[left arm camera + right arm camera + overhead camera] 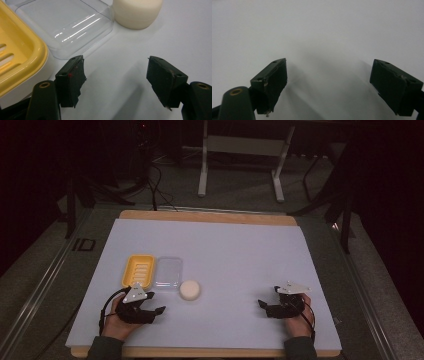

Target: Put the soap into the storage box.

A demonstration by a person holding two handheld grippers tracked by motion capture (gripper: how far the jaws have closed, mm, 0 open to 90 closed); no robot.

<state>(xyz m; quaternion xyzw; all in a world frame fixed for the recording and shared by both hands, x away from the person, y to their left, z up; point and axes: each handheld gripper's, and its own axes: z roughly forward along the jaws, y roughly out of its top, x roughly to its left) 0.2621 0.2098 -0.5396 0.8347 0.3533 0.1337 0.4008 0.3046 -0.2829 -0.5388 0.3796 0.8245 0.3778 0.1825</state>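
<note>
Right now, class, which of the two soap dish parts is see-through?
The clear lid, lying between the yellow dish and the round white soap.

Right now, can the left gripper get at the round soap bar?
Probably yes. The left gripper stands open and empty just short of the soap bar, with bare table between them. The clear lid and yellow soap dish sit off to the side.

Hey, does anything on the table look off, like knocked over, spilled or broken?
Nothing is spilled or tipped. The yellow soap dish, the clear lid and the round white soap sit flat in a row. One small oddity: the left gripper has ragged, worn pad edges. Both grippers are open and empty.
</note>
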